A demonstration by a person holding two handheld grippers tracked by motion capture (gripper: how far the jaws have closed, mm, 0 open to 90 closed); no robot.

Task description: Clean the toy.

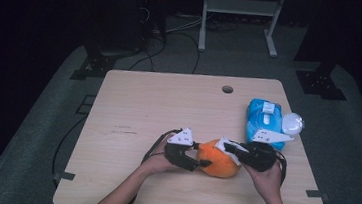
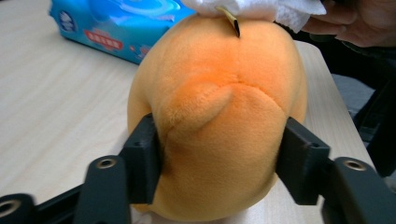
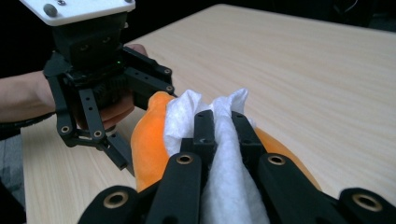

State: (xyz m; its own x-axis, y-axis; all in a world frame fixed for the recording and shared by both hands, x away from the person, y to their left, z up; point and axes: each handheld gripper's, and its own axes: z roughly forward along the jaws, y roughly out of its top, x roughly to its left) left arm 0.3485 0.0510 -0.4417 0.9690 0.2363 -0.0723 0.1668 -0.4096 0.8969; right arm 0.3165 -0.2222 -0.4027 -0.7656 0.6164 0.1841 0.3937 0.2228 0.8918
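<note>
Wooden table [image 1: 143, 108] under a dark room: an orange plush [image 1: 219, 161] sits near its 5 o'clock edge, left gripper [image 2: 219, 163] clamped on its sides. At the plush's 1 o'clock, right gripper [image 3: 223, 128] pinches a white tissue [image 3: 219, 186] against it.

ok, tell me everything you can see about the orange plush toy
The orange plush toy is a rounded, soft, fuzzy thing with a stitched seam, a small flap and a dark pointed stem on top. It sits on the wooden table near the front edge. The left tool squeezes its sides; the right tool presses a white wipe onto it.
</note>
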